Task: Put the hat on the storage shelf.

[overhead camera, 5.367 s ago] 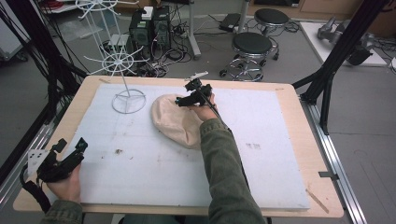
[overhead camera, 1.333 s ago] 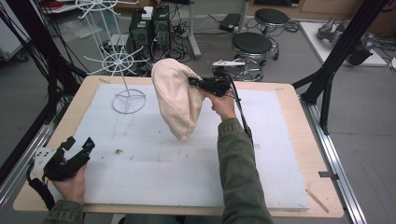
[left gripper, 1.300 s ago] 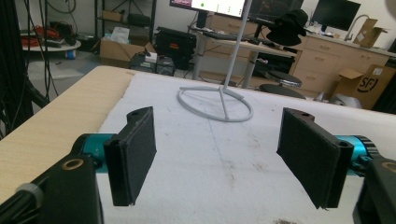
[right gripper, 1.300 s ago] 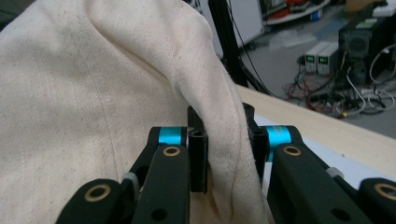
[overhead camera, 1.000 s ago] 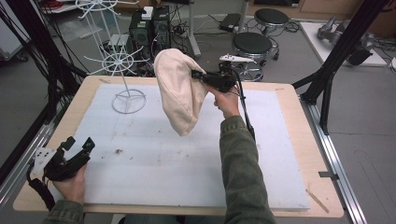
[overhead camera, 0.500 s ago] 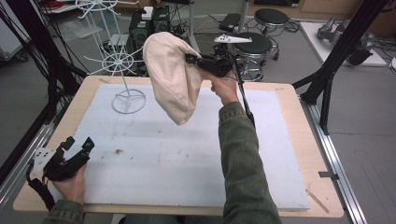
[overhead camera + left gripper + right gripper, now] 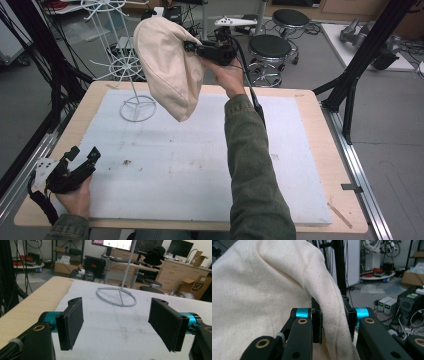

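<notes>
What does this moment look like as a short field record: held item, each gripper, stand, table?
held item: cream fabric hat, lifted clear of the table, hanging from its edge
right gripper: shut on the hat's fabric, raised beside the stand
left gripper: open, holding nothing, low over the white mat at the near left corner
stand: white wire rack, upright on its ring base at the mat's far left
table: wooden top under the mat
</notes>
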